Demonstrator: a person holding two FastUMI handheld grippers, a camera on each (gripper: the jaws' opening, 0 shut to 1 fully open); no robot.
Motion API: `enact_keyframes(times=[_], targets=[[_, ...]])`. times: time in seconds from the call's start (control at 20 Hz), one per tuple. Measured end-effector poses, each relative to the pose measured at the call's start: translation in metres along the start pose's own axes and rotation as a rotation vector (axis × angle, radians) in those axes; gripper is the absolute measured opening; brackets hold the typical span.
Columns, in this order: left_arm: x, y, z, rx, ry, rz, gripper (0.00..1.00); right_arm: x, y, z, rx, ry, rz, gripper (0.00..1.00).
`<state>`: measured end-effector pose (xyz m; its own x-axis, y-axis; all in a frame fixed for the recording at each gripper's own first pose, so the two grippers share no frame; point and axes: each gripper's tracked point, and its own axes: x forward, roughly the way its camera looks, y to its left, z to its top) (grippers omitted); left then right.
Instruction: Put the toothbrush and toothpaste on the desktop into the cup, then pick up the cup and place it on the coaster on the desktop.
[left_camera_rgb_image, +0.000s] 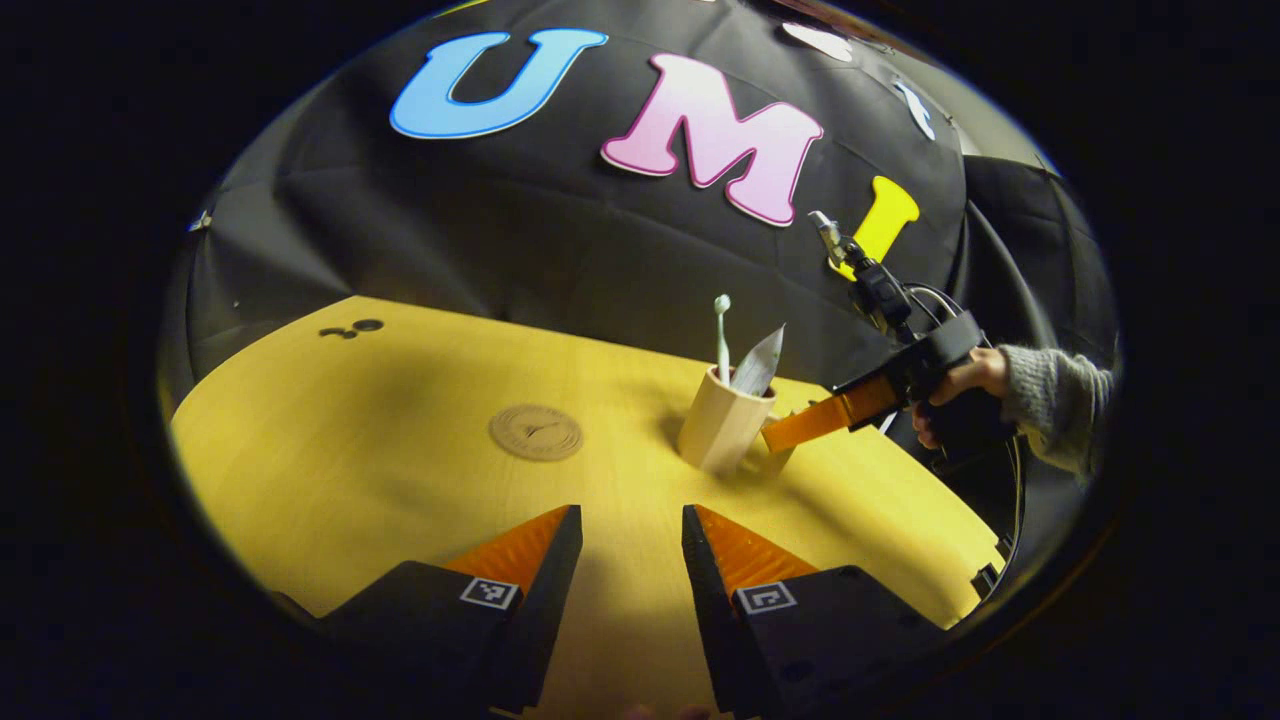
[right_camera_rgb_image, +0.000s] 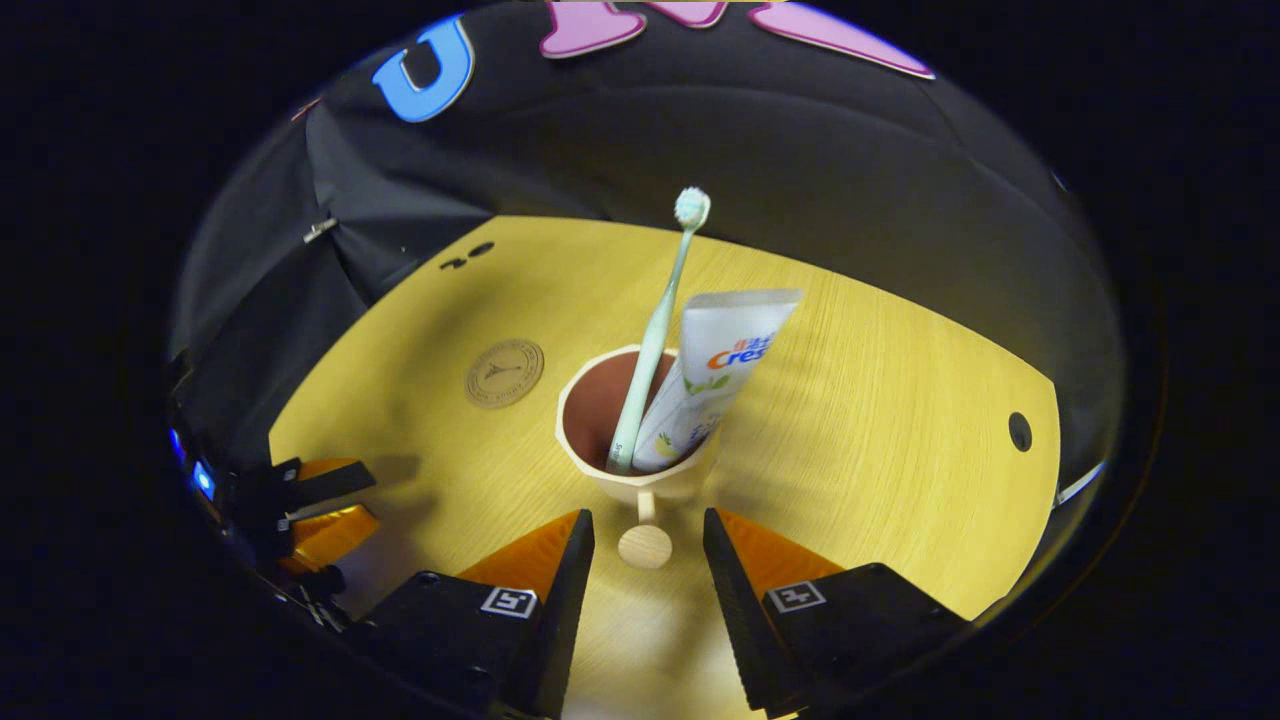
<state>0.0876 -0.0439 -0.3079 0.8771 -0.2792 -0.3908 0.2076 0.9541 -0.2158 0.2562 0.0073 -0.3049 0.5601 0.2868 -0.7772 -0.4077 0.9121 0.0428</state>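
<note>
Nearest in the right gripper view, the right gripper (right_camera_rgb_image: 645, 560) hung with its jaws spread on either side of the cup's round-ended handle (right_camera_rgb_image: 645, 545), touching nothing, seemingly lined up to take the cup (right_camera_rgb_image: 640, 470) by it. The toothbrush (right_camera_rgb_image: 655, 330) and toothpaste (right_camera_rgb_image: 715, 380) already stood leaning inside, so only the carry remained. Farther left on the desktop (right_camera_rgb_image: 900, 440) lay the coaster (right_camera_rgb_image: 504, 373), well apart. In the left gripper view, the left gripper (left_camera_rgb_image: 630, 545) idled low, parted and empty, while a sleeved hand (left_camera_rgb_image: 965, 385) angled the other tool down at the cup.
</note>
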Motion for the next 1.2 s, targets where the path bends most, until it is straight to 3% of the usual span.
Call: enact_keyframes(times=[0.05,0.1,0.2,0.25,0.3,0.45,0.55,0.8,0.85,0.9,1.2], targets=[[-0.008,0.007,-0.004,0.004,0.016,0.013,0.74,0.005,0.000,-0.003,-0.017,0.020,-0.013,0.68],[-0.015,0.015,-0.008,0.004,0.029,0.028,0.65,0.012,0.001,-0.005,-0.030,0.041,-0.023,0.68],[-0.028,0.026,-0.009,-0.007,0.034,0.044,0.65,0.024,0.001,-0.009,-0.045,0.071,-0.044,0.68],[-0.032,0.032,-0.010,-0.006,0.032,0.054,0.65,0.028,0.000,-0.009,-0.047,0.080,-0.053,0.77],[-0.033,0.038,-0.012,0.000,0.037,0.065,0.65,0.032,0.000,-0.009,-0.039,0.089,-0.062,0.68],[-0.037,0.053,-0.016,0.018,0.039,0.091,0.65,0.039,-0.009,-0.014,-0.042,0.127,-0.101,0.54],[-0.038,0.056,-0.017,0.006,0.037,0.095,0.65,0.038,-0.011,-0.016,-0.037,0.141,-0.106,0.32],[-0.042,0.061,-0.024,-0.014,0.046,0.097,0.64,0.036,-0.007,-0.012,-0.054,0.119,-0.099,0.29],[-0.040,0.062,-0.024,-0.013,0.045,0.097,0.64,0.034,-0.004,-0.008,-0.056,0.112,-0.088,0.23],[-0.041,0.063,-0.023,-0.015,0.043,0.100,0.64,0.031,0.002,-0.002,-0.058,0.096,-0.079,0.29],[-0.048,0.068,-0.017,-0.007,0.025,0.107,0.64,0.044,0.052,0.034,-0.090,0.025,-0.022,0.28]])
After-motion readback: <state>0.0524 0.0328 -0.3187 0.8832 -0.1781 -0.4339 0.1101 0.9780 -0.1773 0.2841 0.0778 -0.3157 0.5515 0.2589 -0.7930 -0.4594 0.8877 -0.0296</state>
